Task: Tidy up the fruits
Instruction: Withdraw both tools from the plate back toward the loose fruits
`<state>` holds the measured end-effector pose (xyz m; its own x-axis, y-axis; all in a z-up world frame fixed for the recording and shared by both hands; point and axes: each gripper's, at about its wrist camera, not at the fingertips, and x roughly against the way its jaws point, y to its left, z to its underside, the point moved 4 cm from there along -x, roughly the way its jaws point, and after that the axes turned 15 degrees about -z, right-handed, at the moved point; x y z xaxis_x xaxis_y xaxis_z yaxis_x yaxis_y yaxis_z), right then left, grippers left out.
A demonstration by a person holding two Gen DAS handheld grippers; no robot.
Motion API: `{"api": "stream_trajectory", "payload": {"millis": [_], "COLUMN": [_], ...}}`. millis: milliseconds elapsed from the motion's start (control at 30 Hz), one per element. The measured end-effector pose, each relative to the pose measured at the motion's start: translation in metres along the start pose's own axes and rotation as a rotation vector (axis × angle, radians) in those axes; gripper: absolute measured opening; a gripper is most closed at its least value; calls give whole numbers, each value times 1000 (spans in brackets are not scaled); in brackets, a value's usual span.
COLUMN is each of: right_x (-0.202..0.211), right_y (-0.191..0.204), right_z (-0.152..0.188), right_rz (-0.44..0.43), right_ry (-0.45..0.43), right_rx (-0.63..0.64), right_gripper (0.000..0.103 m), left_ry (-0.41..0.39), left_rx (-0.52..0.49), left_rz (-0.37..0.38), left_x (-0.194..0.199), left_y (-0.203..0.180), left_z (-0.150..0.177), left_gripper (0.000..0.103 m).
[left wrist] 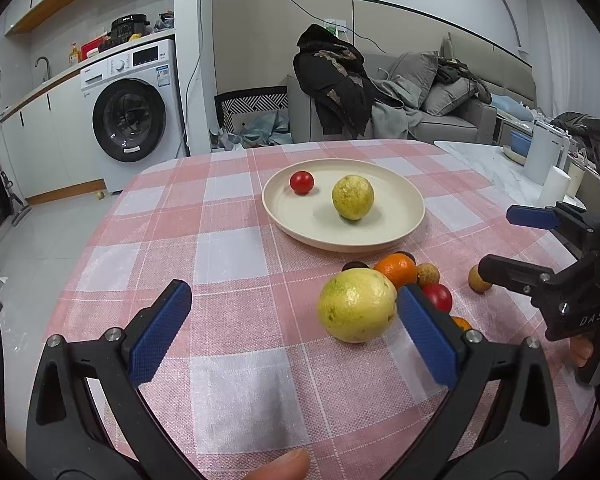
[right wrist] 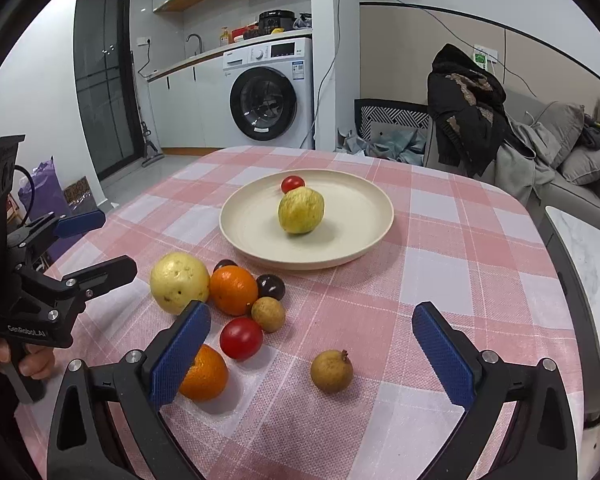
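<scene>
A cream plate [left wrist: 400, 224] [right wrist: 356, 248] on the pink checked cloth holds a yellow-green guava [left wrist: 353, 197] [right wrist: 301, 211] and a red tomato [left wrist: 301, 182] [right wrist: 292, 183]. In front of it lies a heap: a second guava [left wrist: 356, 305] [right wrist: 179, 288], two oranges [right wrist: 233, 289] [right wrist: 204, 374], a tomato [right wrist: 241, 338], dark plums [right wrist: 271, 286], and brown longans [right wrist: 268, 313] [right wrist: 331, 370]. My left gripper [left wrist: 296, 332] is open, its right pad beside the loose guava. My right gripper [right wrist: 312, 354] is open, with the lone longan between its fingers.
The table's far edge drops to a tiled floor with a washing machine [left wrist: 134, 120]. A sofa with clothes [left wrist: 380, 100] stands behind. A marble side table [left wrist: 500, 168] with a white jug [left wrist: 544, 152] is at the right.
</scene>
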<state>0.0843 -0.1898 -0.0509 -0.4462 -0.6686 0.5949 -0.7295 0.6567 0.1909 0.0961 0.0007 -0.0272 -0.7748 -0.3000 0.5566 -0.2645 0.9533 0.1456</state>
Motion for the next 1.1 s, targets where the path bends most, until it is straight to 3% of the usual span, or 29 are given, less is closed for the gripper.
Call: {"api": "stream_trajectory", "payload": {"millis": [567,900,1100], "right_x": [-12,-28,-25], "right_y": [18,30,23], "right_z": [11,24,23], "right_rz": [-90,-139,-134], "right_ry": [76,180,173], "right_rx": [38,66,44], "right_gripper": [103,103,103], "left_ry": [14,20,25], "left_rx": [-33,-38,-35], "left_rz": [-7,-4,-1], "left_x": [-9,-12,-14], "left_y": [-9,-12,-11], "left_z": [9,11,12], "left_gripper": [102,102,102]}}
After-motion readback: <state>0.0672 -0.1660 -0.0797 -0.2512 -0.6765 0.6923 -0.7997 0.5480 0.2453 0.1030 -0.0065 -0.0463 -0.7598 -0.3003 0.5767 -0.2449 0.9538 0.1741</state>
